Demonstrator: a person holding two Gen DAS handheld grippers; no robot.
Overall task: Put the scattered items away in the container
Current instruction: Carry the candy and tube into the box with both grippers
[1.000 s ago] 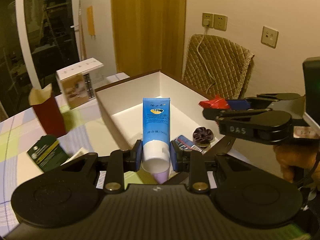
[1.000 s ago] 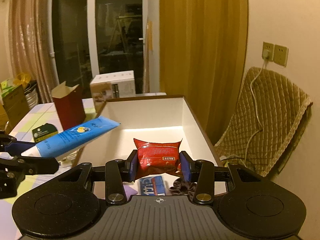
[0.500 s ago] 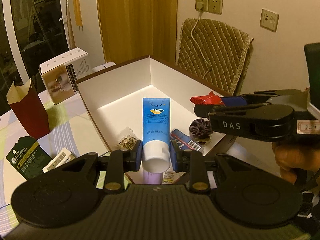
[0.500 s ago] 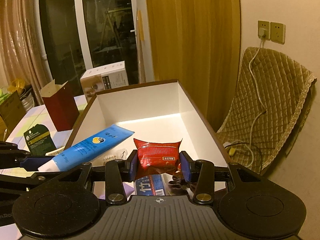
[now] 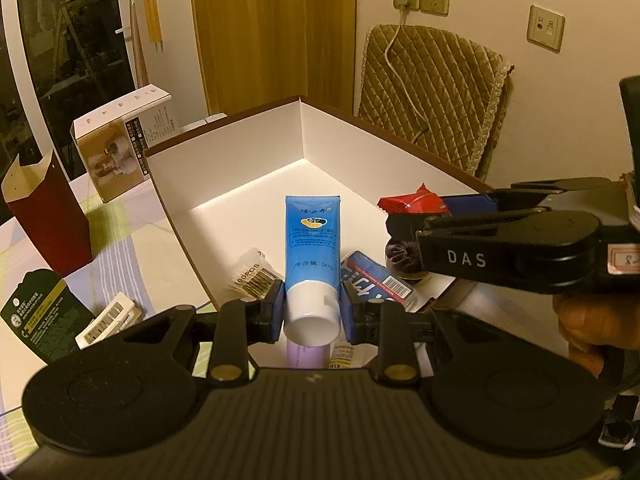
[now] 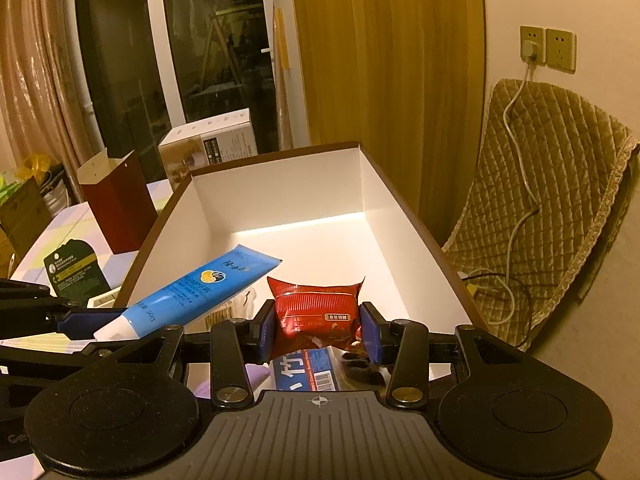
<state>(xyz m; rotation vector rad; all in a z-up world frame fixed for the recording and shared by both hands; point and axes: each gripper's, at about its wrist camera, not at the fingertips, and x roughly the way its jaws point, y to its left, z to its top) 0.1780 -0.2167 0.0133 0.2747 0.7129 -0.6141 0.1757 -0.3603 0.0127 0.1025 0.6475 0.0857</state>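
My left gripper (image 5: 312, 312) is shut on a blue tube (image 5: 312, 248) with a white cap, held over the near end of the white box (image 5: 256, 148). The tube also shows in the right wrist view (image 6: 192, 292). My right gripper (image 6: 318, 330) is shut on a red snack packet (image 6: 316, 312), also above the box (image 6: 280, 184); the packet shows in the left wrist view (image 5: 412, 204). On the box floor lie a blue packet (image 5: 376, 280), a barcoded packet (image 5: 254, 276), a dark scrunchie (image 5: 400, 252) and a purple item (image 5: 306, 354).
On the table left of the box stand a dark red paper box (image 5: 44, 220) and a printed carton (image 5: 124, 144). A dark green sachet (image 5: 38, 316) and a white strip (image 5: 108, 320) lie on the cloth. A quilted chair (image 5: 436, 92) stands behind the box.
Both grippers have moved forward and lower over the box, still holding the tube and the red packet. More of the box floor and its items show now.
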